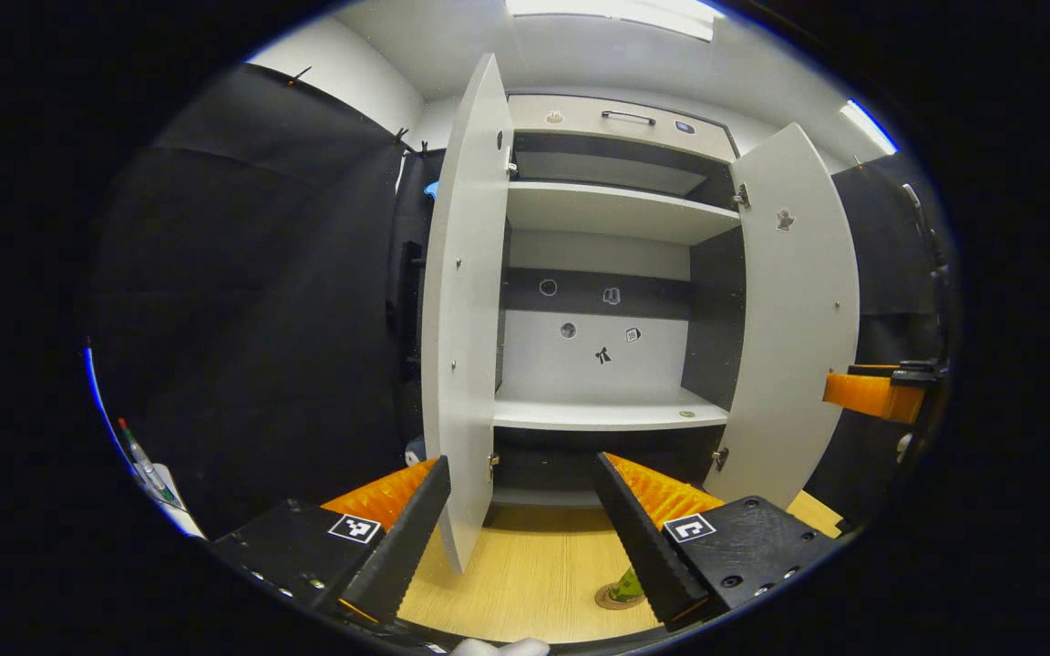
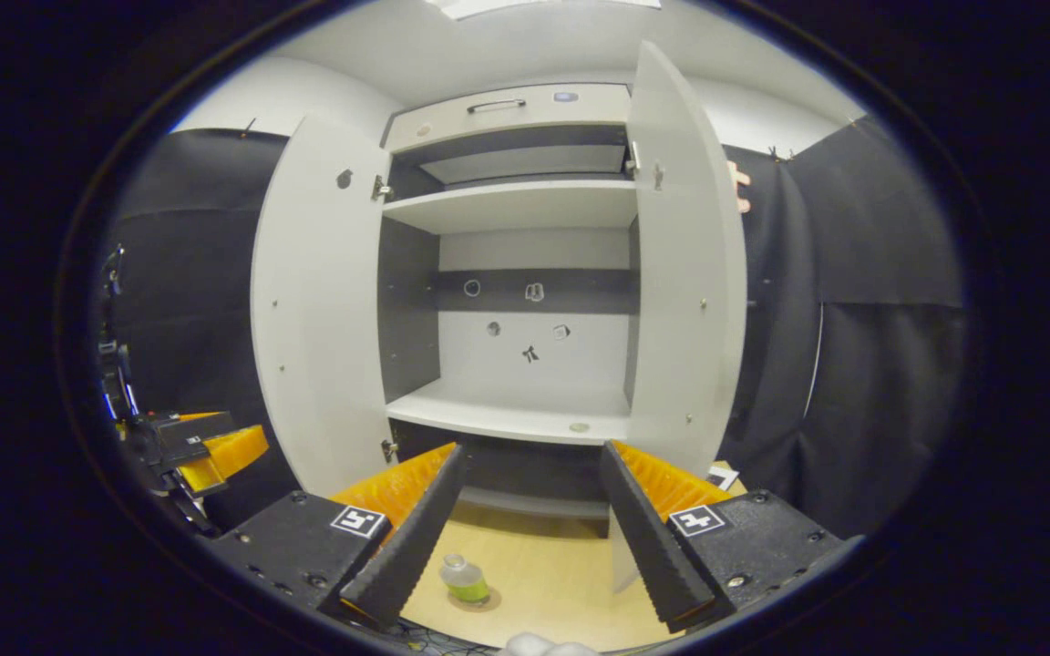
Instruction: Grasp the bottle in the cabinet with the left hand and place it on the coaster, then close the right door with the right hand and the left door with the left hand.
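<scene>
The cabinet (image 1: 607, 415) stands with both doors swung wide and its shelves bare. A small clear bottle (image 2: 464, 579) with green liquid stands upright on a round coaster (image 2: 479, 600) on the wooden table in front of it. In the left gripper view the bottle (image 1: 630, 586) and coaster (image 1: 612, 599) peek out beside my right finger. My left gripper (image 1: 520, 462) is open, and the left door (image 1: 466, 319) stands edge-on between its fingers. My right gripper (image 2: 532, 451) is open too, in front of the lower shelf (image 2: 507, 415), with the right door (image 2: 684, 273) just to its right.
The right door (image 1: 794, 310) hangs open in the left gripper view, with the other gripper (image 1: 871, 394) beyond it. In the right gripper view the left door (image 2: 315, 301) is open and the other gripper (image 2: 206, 451) is low at the left. Black cloth walls flank the cabinet.
</scene>
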